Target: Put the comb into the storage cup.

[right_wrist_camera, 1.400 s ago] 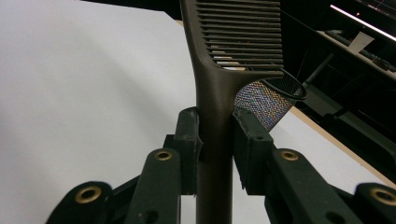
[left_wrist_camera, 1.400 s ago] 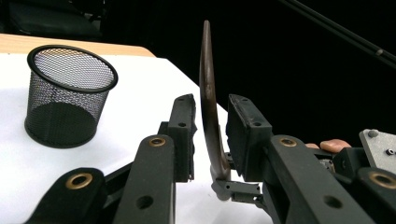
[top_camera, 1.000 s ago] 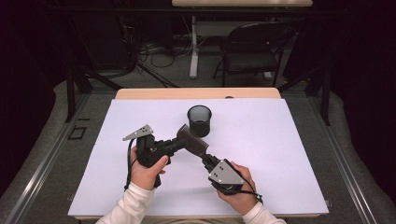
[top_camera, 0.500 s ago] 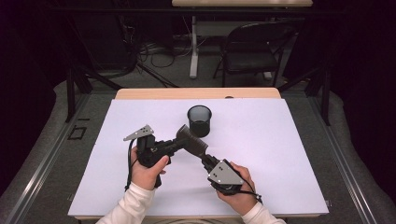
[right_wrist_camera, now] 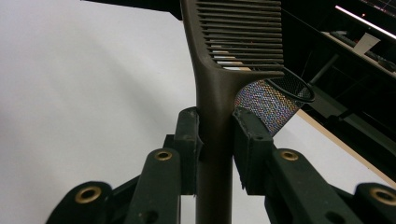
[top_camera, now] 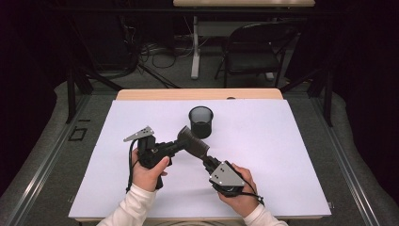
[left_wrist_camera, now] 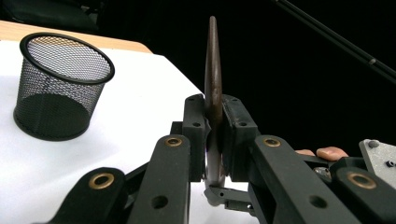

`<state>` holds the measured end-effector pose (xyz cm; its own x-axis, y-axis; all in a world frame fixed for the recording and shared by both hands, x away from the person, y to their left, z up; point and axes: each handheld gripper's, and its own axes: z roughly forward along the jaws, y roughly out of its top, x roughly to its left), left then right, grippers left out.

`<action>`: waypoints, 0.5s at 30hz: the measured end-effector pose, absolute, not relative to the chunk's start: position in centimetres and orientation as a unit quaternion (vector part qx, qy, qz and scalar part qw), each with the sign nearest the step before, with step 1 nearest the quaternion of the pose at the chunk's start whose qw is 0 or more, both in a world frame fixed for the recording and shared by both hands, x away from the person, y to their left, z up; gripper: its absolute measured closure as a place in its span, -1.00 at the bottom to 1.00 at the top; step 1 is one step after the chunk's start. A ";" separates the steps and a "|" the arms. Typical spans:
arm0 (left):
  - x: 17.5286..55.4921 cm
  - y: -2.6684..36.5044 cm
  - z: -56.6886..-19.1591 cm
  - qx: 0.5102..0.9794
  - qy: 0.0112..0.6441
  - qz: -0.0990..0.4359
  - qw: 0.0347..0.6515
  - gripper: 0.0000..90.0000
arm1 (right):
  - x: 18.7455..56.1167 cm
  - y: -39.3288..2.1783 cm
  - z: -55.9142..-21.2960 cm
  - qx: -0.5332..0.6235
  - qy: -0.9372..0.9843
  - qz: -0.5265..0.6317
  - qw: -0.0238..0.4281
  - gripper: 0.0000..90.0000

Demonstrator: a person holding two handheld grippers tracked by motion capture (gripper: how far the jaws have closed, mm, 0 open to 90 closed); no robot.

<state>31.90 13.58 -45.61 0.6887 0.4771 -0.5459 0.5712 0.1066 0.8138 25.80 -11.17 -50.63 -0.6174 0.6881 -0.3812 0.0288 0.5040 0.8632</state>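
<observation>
My two handheld grippers, black throughout

Left gripper (top_camera: 175,147) and right gripper (top_camera: 206,161) have jointed black jaws with brass pivot pins, grey three-cornered top plates, trailing black cables; my sleeves (top_camera: 136,203) are white.

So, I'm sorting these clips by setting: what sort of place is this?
Probably a lab or recording studio: a white-covered table with black surroundings, loose cables on the floor, and a folding chair behind.

left claw (left_wrist_camera: 214,140) — jaws just closed | now clamping comb (left_wrist_camera: 213,84)

comb (right_wrist_camera: 219,70) top cut off (upper edge), handle end hidden
</observation>
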 end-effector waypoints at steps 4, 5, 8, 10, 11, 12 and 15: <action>31.9 13.6 -45.7 0.662 0.396 -0.046 0.635 0.84 | 25.8 -11.1 -50.7 0.229 0.783 0.442 0.374 0.62; 31.9 13.6 -45.7 0.661 0.396 -0.047 0.635 0.84 | 25.8 -11.1 -50.7 0.229 0.783 0.441 0.374 0.62; 32.0 13.6 -45.8 0.659 0.397 -0.051 0.636 0.85 | 25.8 -11.1 -50.7 0.228 0.783 0.441 0.375 0.62; 32.0 13.6 -45.8 0.659 0.398 -0.051 0.636 0.85 | 25.8 -11.1 -50.7 0.228 0.783 0.441 0.374 0.62; 32.0 13.6 -45.8 0.657 0.399 -0.053 0.637 0.86 | 25.8 -11.1 -50.7 0.229 0.783 0.440 0.374 0.62; 32.0 13.6 -45.8 0.657 0.400 -0.053 0.637 0.86 | 25.8 -11.1 -50.7 0.229 0.783 0.440 0.374 0.62; 32.0 13.6 -45.9 0.656 0.401 -0.055 0.637 0.86 | 25.8 -11.1 -50.7 0.230 0.783 0.440 0.373 0.62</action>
